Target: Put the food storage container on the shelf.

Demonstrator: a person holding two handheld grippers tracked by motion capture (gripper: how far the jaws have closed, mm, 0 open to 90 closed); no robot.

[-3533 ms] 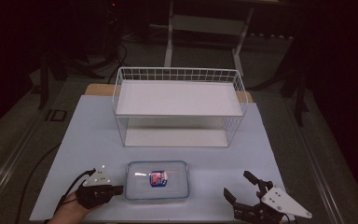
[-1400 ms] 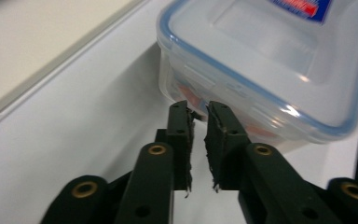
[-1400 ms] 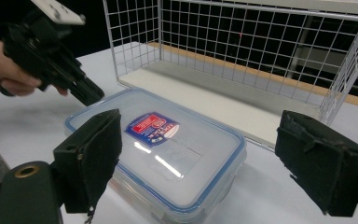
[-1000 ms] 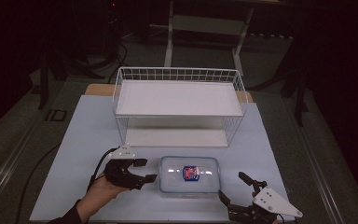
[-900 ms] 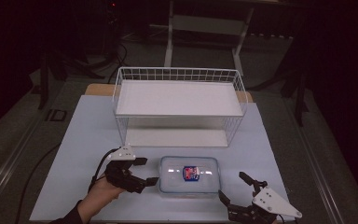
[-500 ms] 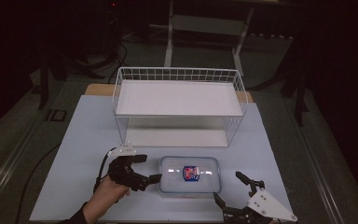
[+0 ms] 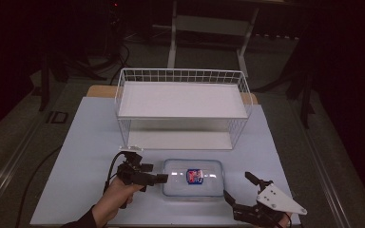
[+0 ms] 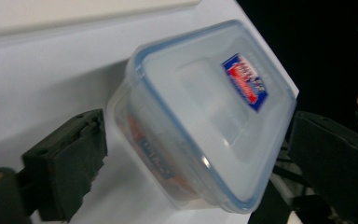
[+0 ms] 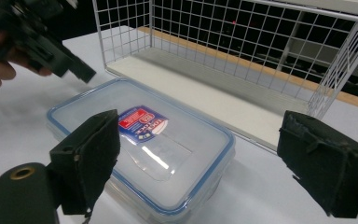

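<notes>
Plastic food box [image 7: 193, 184] with a clear lid sits on the white table [image 7: 85, 142], just in front of the wire shelf rack [image 7: 182, 107].
My left gripper [image 7: 160, 178] is at the box's left end. Its jaws have just been opening and now stand wide, with the box's end between them but not squeezed. My right gripper [image 7: 239, 189] hangs near the box's right front corner, jaws spread wide and holding nothing. A red and blue sticker [image 7: 194, 176] is on the lid.
</notes>
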